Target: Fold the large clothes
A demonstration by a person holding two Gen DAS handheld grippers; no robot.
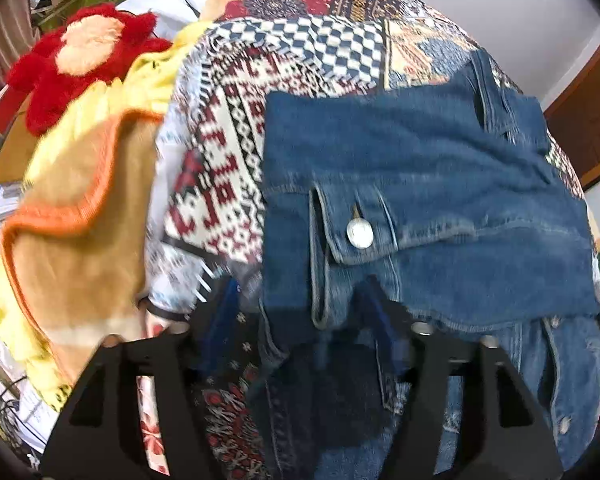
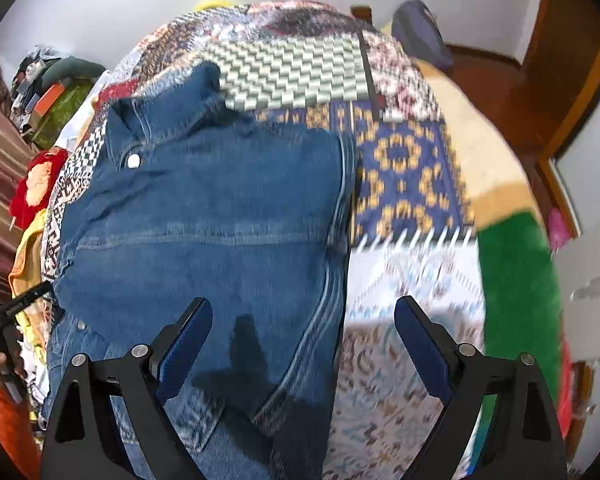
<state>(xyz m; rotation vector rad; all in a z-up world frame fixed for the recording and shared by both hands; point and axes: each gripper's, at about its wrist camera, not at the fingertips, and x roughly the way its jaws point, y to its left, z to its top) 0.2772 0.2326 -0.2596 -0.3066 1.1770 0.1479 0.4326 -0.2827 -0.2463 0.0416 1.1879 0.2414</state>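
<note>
A blue denim jacket [image 1: 412,184] lies partly folded on a patterned bedspread [image 1: 228,160], a silver button [image 1: 360,233] on a cuff lying on top. My left gripper [image 1: 300,296] is open, its fingers astride the jacket's near left edge, nothing pinched. In the right wrist view the jacket [image 2: 204,216] fills the left half, collar at the far left, on the bedspread [image 2: 404,168]. My right gripper [image 2: 302,316] is open wide above the jacket's right edge, holding nothing.
A tan and orange blanket [image 1: 80,216], yellow cloth and a red plush flower [image 1: 84,52] lie left of the jacket. A green and cream blanket [image 2: 516,280] lies at the bed's right side. A wooden door [image 2: 540,64] stands at the far right.
</note>
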